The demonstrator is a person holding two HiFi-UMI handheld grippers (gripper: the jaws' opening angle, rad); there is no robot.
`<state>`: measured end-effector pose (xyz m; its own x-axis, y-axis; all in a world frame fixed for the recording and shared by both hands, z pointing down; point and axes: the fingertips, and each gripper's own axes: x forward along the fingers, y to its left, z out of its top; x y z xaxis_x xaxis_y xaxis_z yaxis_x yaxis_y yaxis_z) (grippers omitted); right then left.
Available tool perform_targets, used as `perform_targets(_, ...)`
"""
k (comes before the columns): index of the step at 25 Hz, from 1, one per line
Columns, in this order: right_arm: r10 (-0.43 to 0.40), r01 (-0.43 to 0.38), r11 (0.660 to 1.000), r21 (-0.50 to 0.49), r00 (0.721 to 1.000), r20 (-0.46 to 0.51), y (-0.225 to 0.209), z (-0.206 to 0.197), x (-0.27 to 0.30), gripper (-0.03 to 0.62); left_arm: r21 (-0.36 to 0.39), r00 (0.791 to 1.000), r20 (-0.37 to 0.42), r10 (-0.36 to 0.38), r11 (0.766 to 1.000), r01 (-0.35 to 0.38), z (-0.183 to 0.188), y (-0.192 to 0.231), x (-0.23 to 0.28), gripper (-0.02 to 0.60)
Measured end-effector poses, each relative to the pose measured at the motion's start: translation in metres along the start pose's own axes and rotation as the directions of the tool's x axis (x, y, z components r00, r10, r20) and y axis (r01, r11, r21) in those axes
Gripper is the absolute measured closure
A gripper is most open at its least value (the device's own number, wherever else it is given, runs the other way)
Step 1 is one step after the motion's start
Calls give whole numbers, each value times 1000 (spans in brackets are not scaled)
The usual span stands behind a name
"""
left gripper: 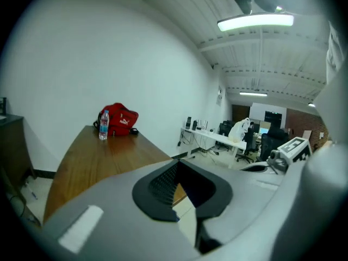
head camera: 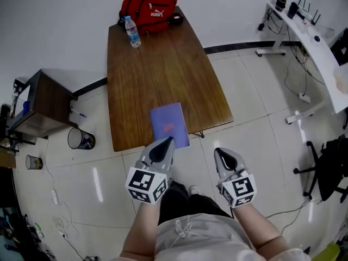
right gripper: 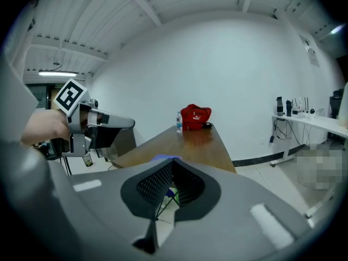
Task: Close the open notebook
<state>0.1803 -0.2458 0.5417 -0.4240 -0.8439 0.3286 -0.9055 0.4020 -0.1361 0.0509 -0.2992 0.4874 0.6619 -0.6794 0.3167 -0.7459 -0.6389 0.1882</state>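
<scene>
A: Notebook (head camera: 169,123); how does it look?
B: Closed; purple cover facing up with a small pinkish mark near the middle; lies flat, long side running away from the person.
A: Where is it?
B: On the near end of the brown wooden table (head camera: 157,69), about mid-width; its near edge seems to poke just past the table's rim.
A: Jaws?
B: Left gripper (head camera: 165,143): jaws pressed together, nothing pinched; in the head view its tip overlaps the notebook's near left corner; cannot tell if they touch.
Right gripper (head camera: 221,154): jaws pressed together too, nothing between them; it sits over the floor (head camera: 255,91), off the table, to the right of the notebook.
A: Containers?
B: Red bag (head camera: 149,7) at the table's far end, contents hidden; clear bottle (head camera: 132,32) with a blue cap upright just beside it, fill level too small to tell.
Wire bin (head camera: 81,139) on the floor left of the table, contents unclear; a cup (head camera: 33,162) further left on the floor, inside not visible.
</scene>
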Motion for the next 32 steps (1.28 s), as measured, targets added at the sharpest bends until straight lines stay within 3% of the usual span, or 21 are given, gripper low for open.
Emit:
perform_targets(3, 43, -42, 998, -37, 999, 27, 15, 24, -10, 588, 3, 994, 93, 56, 998, -56, 30, 1, -48, 575)
perform_targets(6, 63, -59, 996, -74, 996, 56, 28, 45, -14, 588, -52, 968, 227, 111, 993, -101, 57, 8, -97, 575)
perform_targets(9, 75, -67, 993, -97, 994, 81, 39, 56, -19, 588, -62, 944, 285, 167, 986, -155, 64, 14, -137, 575)
perform_targets(12, 73, -65, 994, -91, 993, 93, 48, 58, -28, 588, -61, 934, 294, 201, 980, -191, 59, 17, -163, 575)
perform_targets(18, 73, -66, 994, -84, 994, 81, 84, 46, -54, 588, -71, 936, 292, 196, 981, -183, 34, 4, -208, 575)
perform_targets(26, 66, -60, 994, -91, 995, 73, 163, 14, -112, 588, -64, 931, 291, 220, 975, -211, -9, -17, -312, 575)
perform_targets(32, 62, -49, 990, -129, 993, 103, 229, -2, -174, 586, -31, 935, 298, 194, 981, -194, -40, -50, -386, 575)
